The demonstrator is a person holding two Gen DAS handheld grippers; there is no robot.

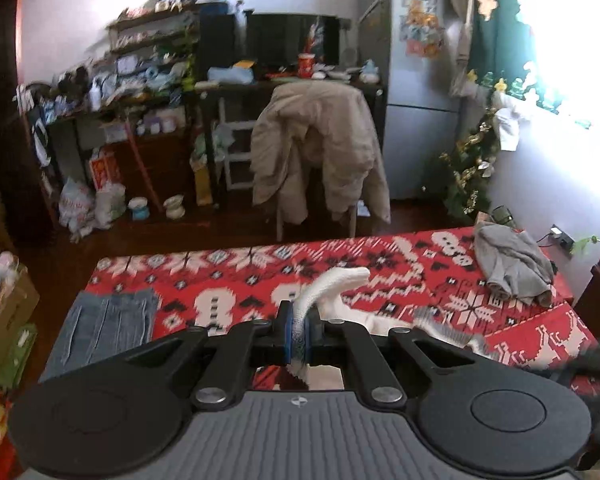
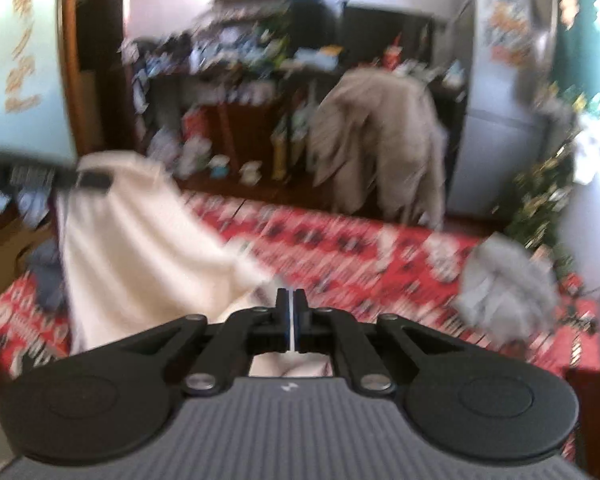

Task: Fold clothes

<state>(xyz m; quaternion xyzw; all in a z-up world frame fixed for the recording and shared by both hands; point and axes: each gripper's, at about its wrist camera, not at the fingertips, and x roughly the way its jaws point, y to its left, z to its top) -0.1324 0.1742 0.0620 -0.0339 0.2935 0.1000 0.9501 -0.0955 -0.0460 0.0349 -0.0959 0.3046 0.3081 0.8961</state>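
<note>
While a folded blue denim piece (image 1: 104, 332) already lies flat at the left end of the table, the work looks only partly done. To its right, the left gripper (image 1: 299, 330) pinches an edge of a cream garment (image 1: 332, 284) between its blue pads, and the cloth rises in a twisted tongue above the fingers. In the right wrist view the same cream garment (image 2: 140, 248) hangs as a broad sheet from that gripper at the left and runs down toward the right gripper (image 2: 291, 320), whose fingers are pressed together; whether they pinch a thin edge of the cloth is too blurred to tell. Judging from this, the cream piece is lifted and not yet folded. Further right, a crumpled grey garment (image 1: 512, 264) waits near the far right corner, apparently untouched.

A red cloth with white and black snowflake patterns covers the table (image 1: 228, 276). Beyond it, going left to right, stand cluttered shelves (image 1: 140, 92), a chair draped with a beige coat (image 1: 320, 148), a grey fridge (image 1: 416, 80) with stickers, and a small decorated tree (image 1: 472, 168) below a bright window.
</note>
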